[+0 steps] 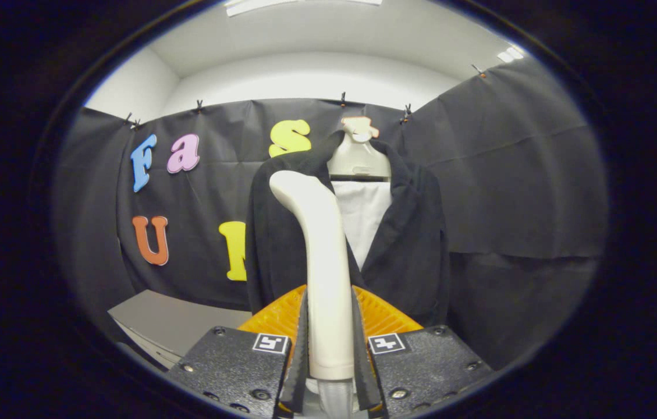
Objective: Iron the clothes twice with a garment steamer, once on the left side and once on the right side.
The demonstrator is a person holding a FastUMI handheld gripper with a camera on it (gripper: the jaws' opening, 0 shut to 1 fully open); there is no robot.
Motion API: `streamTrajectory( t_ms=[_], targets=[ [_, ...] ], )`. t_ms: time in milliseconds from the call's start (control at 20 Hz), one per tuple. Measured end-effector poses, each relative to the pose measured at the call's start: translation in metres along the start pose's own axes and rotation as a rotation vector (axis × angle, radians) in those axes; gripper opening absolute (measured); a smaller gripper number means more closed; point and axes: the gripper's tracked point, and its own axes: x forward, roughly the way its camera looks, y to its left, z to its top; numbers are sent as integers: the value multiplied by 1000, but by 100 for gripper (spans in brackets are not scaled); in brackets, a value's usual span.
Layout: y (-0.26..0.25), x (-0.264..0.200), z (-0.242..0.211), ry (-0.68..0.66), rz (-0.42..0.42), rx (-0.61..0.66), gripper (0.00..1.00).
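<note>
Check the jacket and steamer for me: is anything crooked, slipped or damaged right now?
Nothing stands out. The gripper is shut on the steamer, held upright between the fingers. Beyond it, the dark jacket hangs evenly on its hanger, lapels open over a white panel.

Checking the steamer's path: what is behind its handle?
Behind the steamer handle, held between the gripper fingers, hangs the black jacket. The handle covers part of its left front.

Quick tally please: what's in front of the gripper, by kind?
Steamer, clamped in the hand-held gripper: 1
Black jacket: 1
White shirt under it: 1
Hanger: 1
Total: 4
</note>
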Motion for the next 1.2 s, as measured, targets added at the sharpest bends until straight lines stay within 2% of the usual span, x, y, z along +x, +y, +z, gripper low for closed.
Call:
streamTrajectory(
  t_ms=[350, 1200],
  targets=[
    [-7, 16, -29, 74, -11, -23, 37],
    [-20, 7, -105, 222, -24, -30, 37]
  ],
)
